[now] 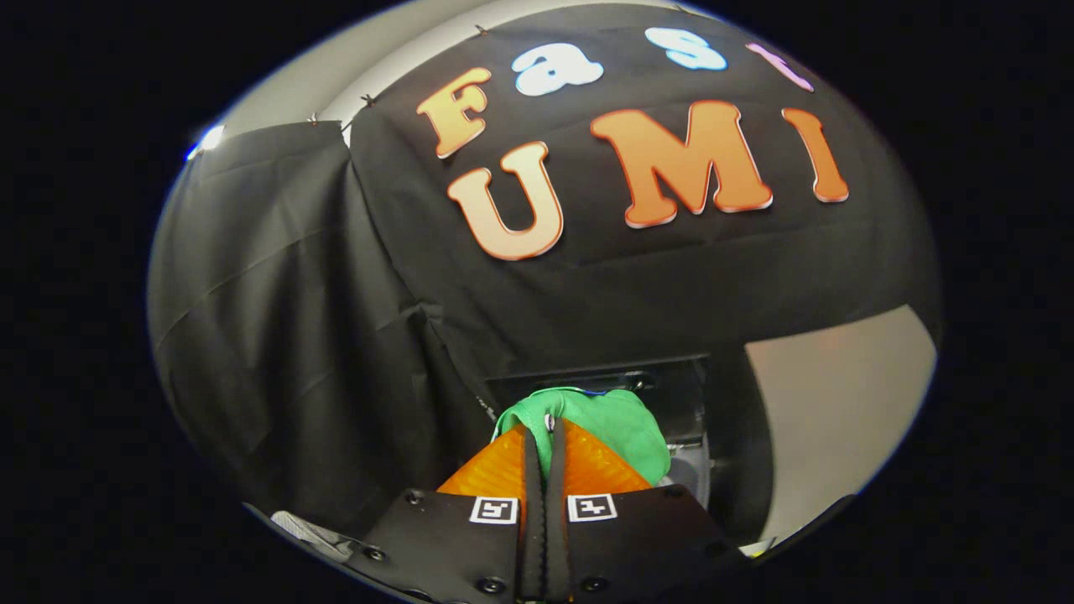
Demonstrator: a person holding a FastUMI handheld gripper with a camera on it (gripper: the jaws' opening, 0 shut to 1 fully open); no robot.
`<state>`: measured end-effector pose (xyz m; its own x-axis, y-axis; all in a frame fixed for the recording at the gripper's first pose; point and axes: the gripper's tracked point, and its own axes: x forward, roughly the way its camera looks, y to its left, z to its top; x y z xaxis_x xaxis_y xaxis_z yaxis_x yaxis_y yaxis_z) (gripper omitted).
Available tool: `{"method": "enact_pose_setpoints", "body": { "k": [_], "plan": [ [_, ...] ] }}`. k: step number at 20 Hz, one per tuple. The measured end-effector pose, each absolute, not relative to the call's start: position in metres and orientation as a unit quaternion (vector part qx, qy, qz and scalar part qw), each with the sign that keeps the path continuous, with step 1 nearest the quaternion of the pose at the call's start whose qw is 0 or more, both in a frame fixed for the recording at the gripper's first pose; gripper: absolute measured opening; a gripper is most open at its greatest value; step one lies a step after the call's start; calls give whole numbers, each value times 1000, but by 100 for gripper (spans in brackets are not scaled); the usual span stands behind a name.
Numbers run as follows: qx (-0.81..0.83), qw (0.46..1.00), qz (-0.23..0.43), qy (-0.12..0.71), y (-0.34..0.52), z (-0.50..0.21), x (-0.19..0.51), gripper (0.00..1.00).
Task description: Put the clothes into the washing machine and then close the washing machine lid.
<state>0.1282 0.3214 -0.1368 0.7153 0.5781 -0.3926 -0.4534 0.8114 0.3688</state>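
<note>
Gripper view: I am looking forward along my gripper (544, 428), whose two fingers (495, 470) rise from the near foreground and meet almost tip to tip, leaving a thin dark slit between them. They are clamped together on a green cloth (625, 424), a soft bunched garment that bulges just beyond the fingertips and spills mostly to the right of them; a small fold of it is pinched at the very tips. Behind the cloth sits a dark, boxy opening with a pale rim along its top, which I take to be the washing machine (684, 394); the cloth hangs in front of it, and I cannot tell whether any of it has passed inside or whether the two touch. A black drape (277, 335) forms the booth wall to the left and far ahead, hanging in loose folds. To the right of the machine I see a plain light surface (839, 411). Near the base of each finger is a small square black-and-white marker (493, 509).
</note>
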Motion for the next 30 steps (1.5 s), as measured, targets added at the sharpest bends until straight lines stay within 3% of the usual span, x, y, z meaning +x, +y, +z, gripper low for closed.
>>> {"method": "enact_pose_setpoints", "body": {
  "k": [12,30],
  "plan": [
    [126,879,257,383,374,-347,191,8],
    [35,834,182,520,364,-509,193,8]
  ]
}}
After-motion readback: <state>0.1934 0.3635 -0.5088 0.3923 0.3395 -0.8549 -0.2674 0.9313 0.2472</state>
